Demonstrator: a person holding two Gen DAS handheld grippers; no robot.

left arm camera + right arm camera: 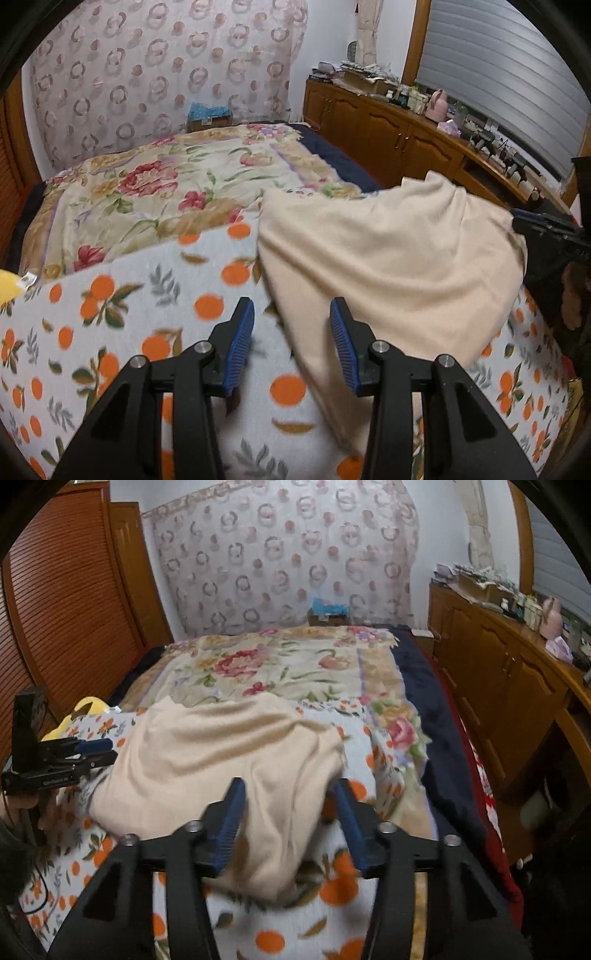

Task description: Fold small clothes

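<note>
Now my right claw [288, 823] stands open around the near fold of the cream garment [229, 749], not pinching, so it settles on the bed; my left claw [291, 343] hovers half open, empty

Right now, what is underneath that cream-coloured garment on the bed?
The cream garment lies on a white blanket printed with oranges, which shows all around it. Whatever sits directly beneath the cloth is covered and cannot be seen.

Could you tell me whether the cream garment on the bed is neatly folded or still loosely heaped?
Loosely heaped: the cream garment lies rumpled on the orange-print blanket, with soft creases and uneven edges, no flat squared fold.
</note>
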